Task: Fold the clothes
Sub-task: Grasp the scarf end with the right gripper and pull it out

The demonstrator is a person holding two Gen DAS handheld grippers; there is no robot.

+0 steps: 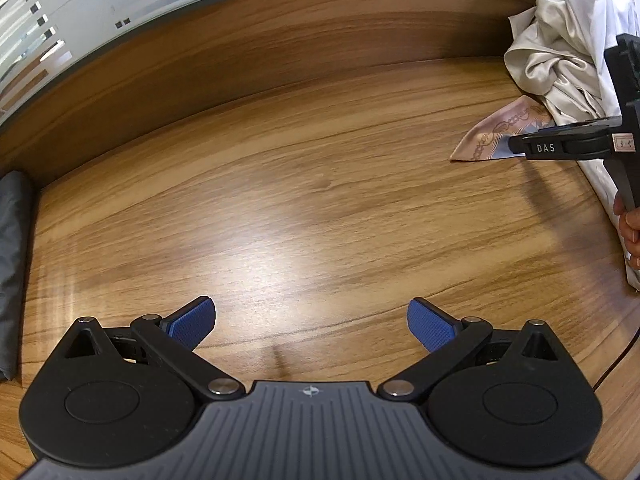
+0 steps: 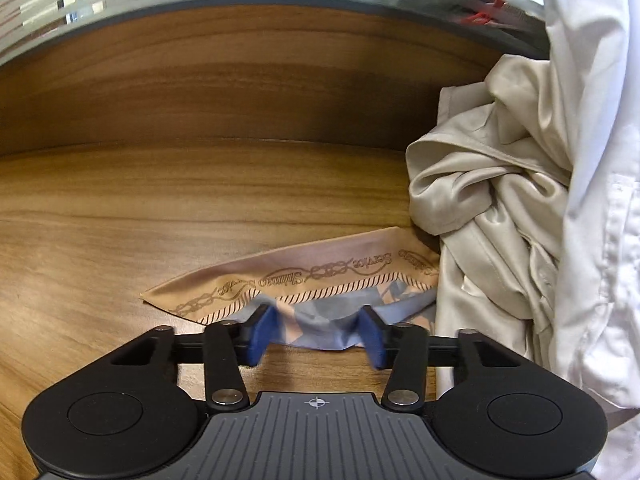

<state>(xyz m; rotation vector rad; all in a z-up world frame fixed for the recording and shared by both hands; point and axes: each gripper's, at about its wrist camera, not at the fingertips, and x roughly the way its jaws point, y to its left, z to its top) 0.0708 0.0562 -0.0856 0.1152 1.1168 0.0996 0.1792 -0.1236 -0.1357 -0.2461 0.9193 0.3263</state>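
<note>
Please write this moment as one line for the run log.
stage: reaching for scarf | right gripper: open, fingers astride scarf edge | left gripper: open, nothing held

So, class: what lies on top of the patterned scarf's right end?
The beige satin garment covers that end of the scarf, with a white shirt piled beside it. How far the scarf runs underneath is hidden.

Scarf (image 2: 320, 276) flat on surface (image 1: 280, 200), just left of clothes heap (image 2: 500, 200), tucked under it. Right claw (image 2: 316, 332) before scarf. Dark cloth (image 1: 14, 264) far left.
</note>
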